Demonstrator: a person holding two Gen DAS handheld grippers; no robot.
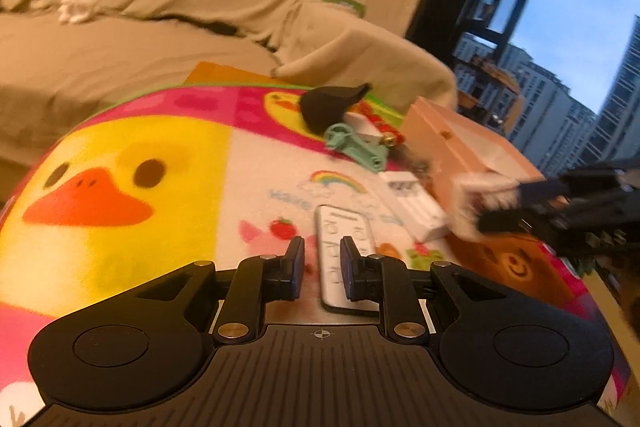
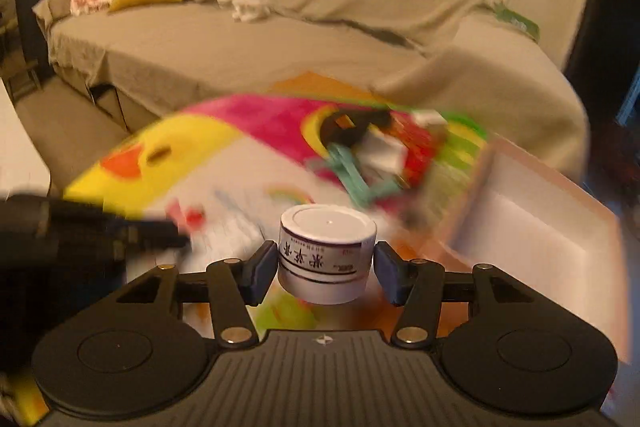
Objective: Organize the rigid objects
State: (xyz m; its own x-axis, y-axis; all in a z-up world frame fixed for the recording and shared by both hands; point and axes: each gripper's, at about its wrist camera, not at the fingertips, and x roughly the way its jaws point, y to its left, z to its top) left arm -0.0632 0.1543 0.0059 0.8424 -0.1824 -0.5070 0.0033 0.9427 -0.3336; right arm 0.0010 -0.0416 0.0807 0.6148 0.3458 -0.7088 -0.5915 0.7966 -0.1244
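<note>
left hand-held gripper (image 1: pixel 320 259): clamped on white remote (image 1: pixel 345 251) | right hand-held gripper (image 2: pixel 326 267): gripping white jar (image 2: pixel 326 251)

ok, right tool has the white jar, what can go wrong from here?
1. White jar is round and pinched only by the right tool's pad tips; it could twist or slip out.
2. Left tool sits close beside it; a sideways swing could clip it.
3. Pink box rim is near; the jar may catch it.

The wide yellow duck side of the cartoon-print mat (image 1: pixel 120 227) lies bare; the black pouch (image 1: pixel 324 105), mint-green plastic clip (image 1: pixel 356 147) and pink cardboard box (image 1: pixel 460 143) crowd its far right.
</note>
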